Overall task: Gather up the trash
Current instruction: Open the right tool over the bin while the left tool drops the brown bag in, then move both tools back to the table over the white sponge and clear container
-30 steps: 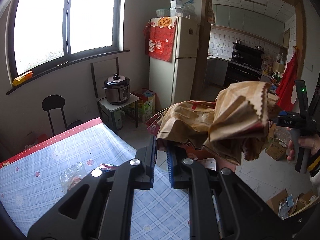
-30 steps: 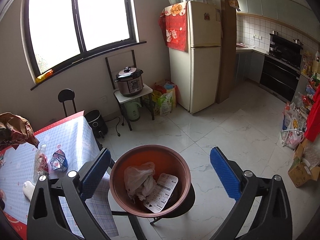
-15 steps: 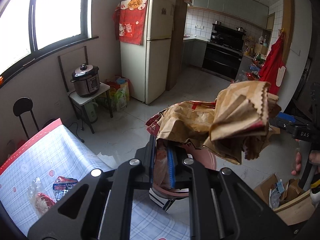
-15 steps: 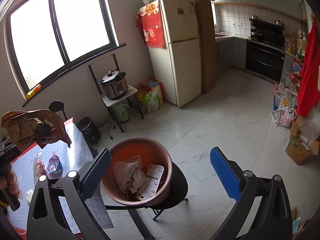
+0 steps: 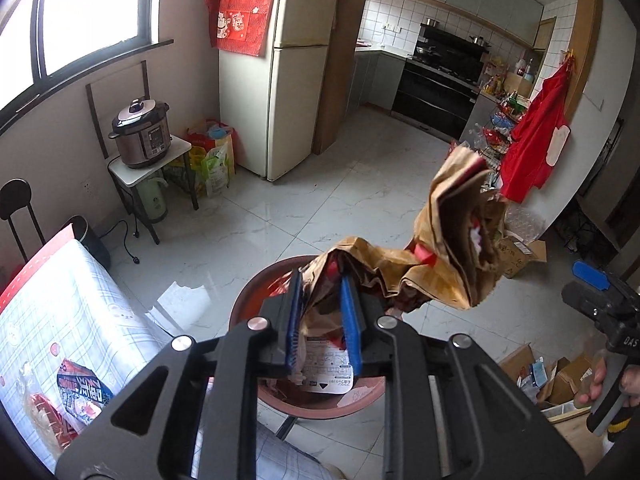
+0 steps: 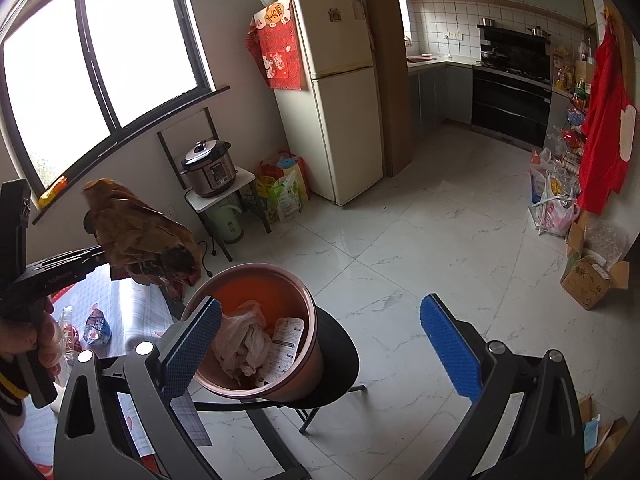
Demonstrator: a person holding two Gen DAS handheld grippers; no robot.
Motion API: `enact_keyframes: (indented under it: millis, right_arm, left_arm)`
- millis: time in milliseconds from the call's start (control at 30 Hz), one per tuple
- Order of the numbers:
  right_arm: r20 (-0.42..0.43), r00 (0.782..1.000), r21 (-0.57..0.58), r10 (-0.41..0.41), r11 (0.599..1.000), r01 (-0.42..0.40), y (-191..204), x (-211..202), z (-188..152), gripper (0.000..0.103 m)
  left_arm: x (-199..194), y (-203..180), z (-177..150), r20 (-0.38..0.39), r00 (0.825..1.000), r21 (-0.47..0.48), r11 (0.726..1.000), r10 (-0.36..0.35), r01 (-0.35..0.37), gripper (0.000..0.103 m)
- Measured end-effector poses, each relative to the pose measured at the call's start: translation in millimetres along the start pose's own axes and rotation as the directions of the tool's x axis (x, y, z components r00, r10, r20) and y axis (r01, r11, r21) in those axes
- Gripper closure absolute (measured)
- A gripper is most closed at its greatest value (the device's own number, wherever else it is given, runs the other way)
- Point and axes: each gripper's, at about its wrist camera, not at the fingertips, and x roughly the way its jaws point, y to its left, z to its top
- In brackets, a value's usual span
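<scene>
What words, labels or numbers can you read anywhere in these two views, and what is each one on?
"DAS": white letters on the right gripper, the only text that reads clearly.
Red cloth on the fridge: yellow sign with Chinese characters, too blurred.
Snack wrapper on the table: large characters, unreadable.
White printed card in the bin: too small.
Cardboard box: blurred.
Left gripper and its paper bag: no readable text.

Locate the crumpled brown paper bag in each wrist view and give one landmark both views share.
Left wrist: the crumpled brown paper bag sits centre-right, pinched in the left gripper above the bin.
Right wrist: the bag is at the left edge, held up beside the bin's left rim.
Shared landmark: the cream fridge with its red hanging.
</scene>
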Motion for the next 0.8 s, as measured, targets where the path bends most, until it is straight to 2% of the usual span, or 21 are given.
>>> enact_keyframes:
  millis: [33, 100, 133, 200, 300, 367, 467, 633, 800]
  right_arm:
    - [-0.002, 1.000, 0.000, 0.000, 1.000, 0.000, 0, 0, -1, 0.005]
    - [-0.004, 1.000, -0.001, 0.001, 1.000, -0.001, 1, -1, -1, 0.005]
    - [-0.005, 1.000, -0.001, 0.002, 1.000, -0.002, 2, -1, -2, 0.005]
    - [-0.005, 1.000, -0.002, 0.005, 1.000, -0.005, 3, -2, -3, 0.005]
    - [-0.007, 1.000, -0.003, 0.012, 1.000, -0.012, 5, -2, -3, 0.005]
    - [-0.010, 1.000, -0.002, 0.020, 1.000, -0.020, 8, -1, -3, 0.005]
    - [-0.014, 0.999, -0.007, 0.041, 0.999, -0.041, 15, 2, -1, 0.005]
    - [-0.022, 0.996, -0.028, 0.092, 0.995, -0.092, 35, 10, 1, 0.005]
    - [-0.044, 0.988, -0.058, 0.149, 0.987, -0.151, 66, 21, 2, 0.005]
  left_arm:
    - [2, -1, 3, 0.006, 1.000, 0.000, 1.000, -0.003, 0.003, 0.076]
    - [1, -5, 9, 0.034, 0.999, 0.001, 1.000, -0.015, 0.015, 0.063]
    - [-1, -5, 11, 0.054, 0.998, -0.001, 1.000, -0.018, 0.018, 0.048]
    - [-10, -7, 11, 0.086, 0.996, 0.001, 0.999, -0.035, 0.036, 0.044]
    - [-20, -7, 9, 0.099, 0.995, 0.011, 1.000, -0.014, 0.013, 0.039]
    - [-29, -2, 3, 0.101, 0.995, -0.011, 1.000, 0.006, -0.005, 0.008]
    - [-48, 11, -6, 0.122, 0.992, -0.053, 0.998, 0.027, -0.021, 0.007]
    - [-82, 40, -22, 0.152, 0.982, -0.113, 0.989, 0.110, -0.093, 0.006]
    - [-122, 77, -43, 0.187, 0.961, -0.208, 0.965, 0.202, -0.162, 0.006]
